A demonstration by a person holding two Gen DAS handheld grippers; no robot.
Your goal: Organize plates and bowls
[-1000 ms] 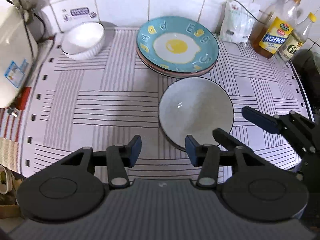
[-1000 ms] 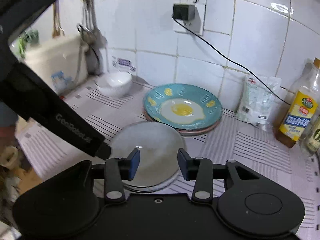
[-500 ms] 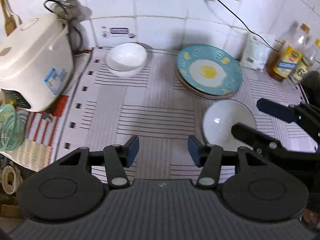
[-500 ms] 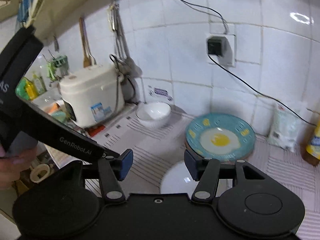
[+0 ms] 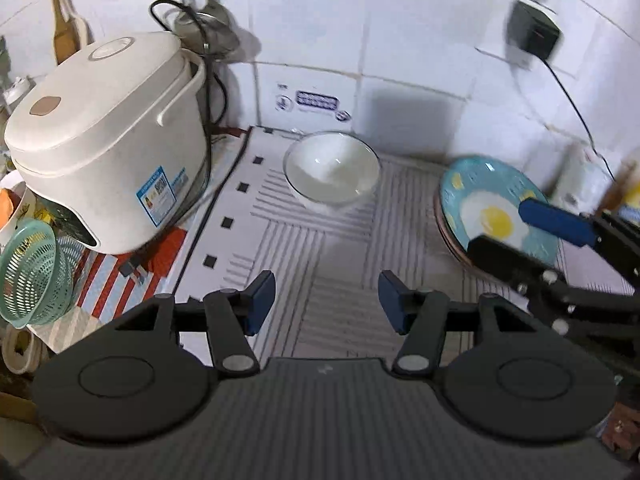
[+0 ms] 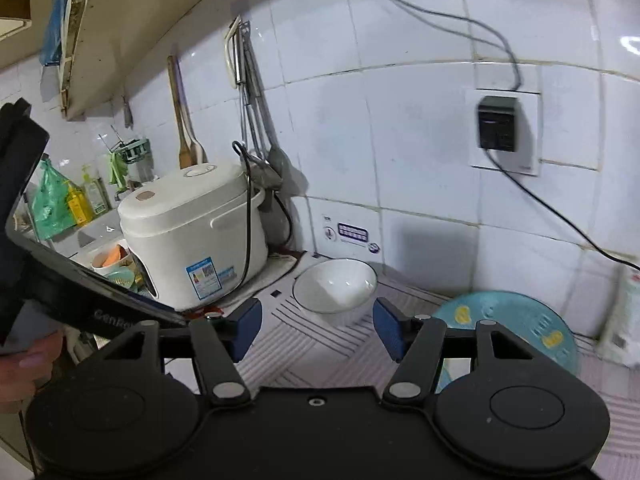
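Observation:
A white bowl (image 5: 332, 168) stands upright on the striped mat by the tiled back wall, and in the right wrist view the white bowl (image 6: 336, 284) sits just beyond the fingertips. To its right lies a blue plate with a fried-egg print (image 5: 496, 184) on top of a small stack of plates; the same blue plate (image 6: 516, 316) shows at lower right. My left gripper (image 5: 326, 306) hovers over the mat short of the bowl, its jaws opening with nothing between them. My right gripper (image 6: 317, 328) faces the bowl, its jaws likewise opening and empty. The right gripper (image 5: 500, 226) hangs above the blue plate.
A white rice cooker (image 5: 108, 132) with a black cord stands left of the bowl. A green strainer basket (image 5: 28, 276) sits at the counter's left edge. Utensils hang on the wall (image 6: 248, 120), and a wall socket with a plug (image 6: 498, 128) is higher up. A hand (image 6: 28, 356) holds the left gripper.
Both cameras have swung left and risen, from a grey plate near the front to the white bowl and rice cooker. The grey plate has left view. Both pairs of jaws stand wider.

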